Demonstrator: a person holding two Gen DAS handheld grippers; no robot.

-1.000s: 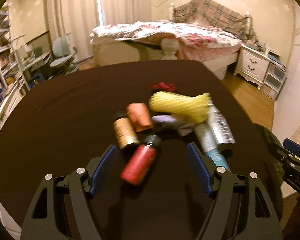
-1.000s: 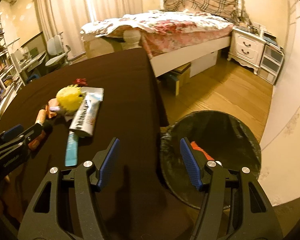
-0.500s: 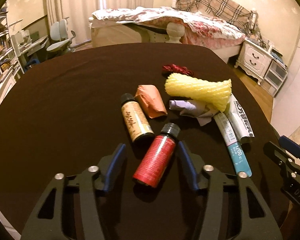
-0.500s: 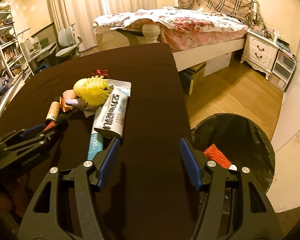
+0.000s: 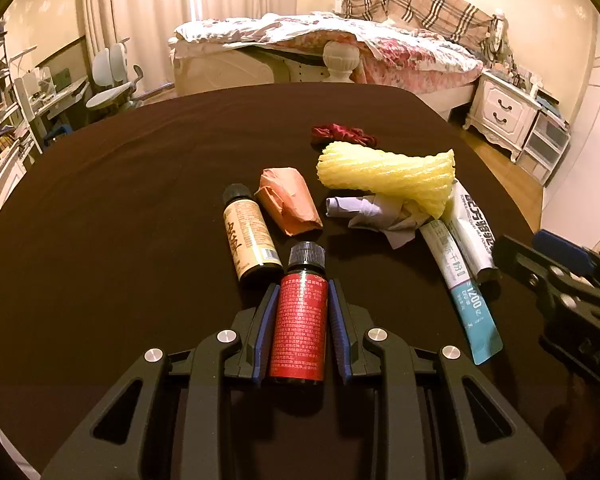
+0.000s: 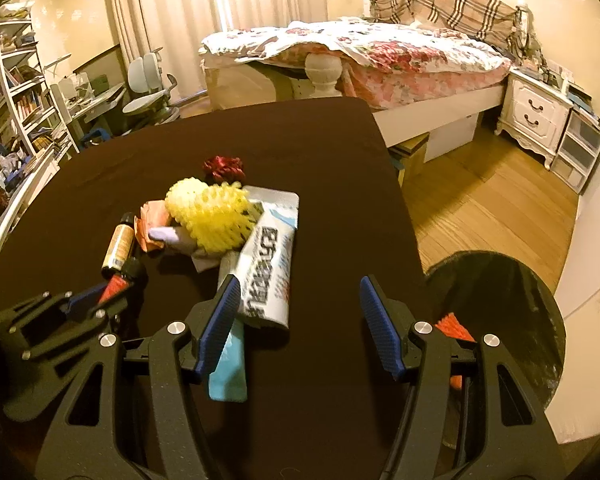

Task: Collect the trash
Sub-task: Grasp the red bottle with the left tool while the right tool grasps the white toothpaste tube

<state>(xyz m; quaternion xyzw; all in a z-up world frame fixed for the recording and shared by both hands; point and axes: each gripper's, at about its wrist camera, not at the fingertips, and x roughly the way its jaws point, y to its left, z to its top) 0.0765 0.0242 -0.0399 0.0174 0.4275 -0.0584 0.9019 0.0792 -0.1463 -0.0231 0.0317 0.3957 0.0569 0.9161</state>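
My left gripper (image 5: 300,294) is shut on a red bottle (image 5: 300,316) with a black cap, lying on the dark table (image 5: 120,200). Beyond it lie a tan bottle (image 5: 250,236), an orange wrapper (image 5: 288,200), crumpled white paper (image 5: 372,214), a yellow foam net (image 5: 388,170), a red scrap (image 5: 342,134), a white pouch (image 5: 470,230) and a blue-tipped sachet (image 5: 460,292). My right gripper (image 6: 300,308) is open over the table's right part, its left finger by the white pouch (image 6: 268,264). A black-lined bin (image 6: 500,320) stands on the floor at the right.
The table's right edge (image 6: 404,216) drops to a wooden floor (image 6: 480,200). Something orange-red (image 6: 454,326) lies in the bin. A bed (image 6: 380,60) and a white nightstand (image 6: 536,112) stand behind; shelves (image 6: 16,92) and a chair (image 6: 148,96) are at the left.
My left gripper moved forward and shut on the red bottle. My right gripper swung left from over the bin to over the table beside the white pouch, staying open.
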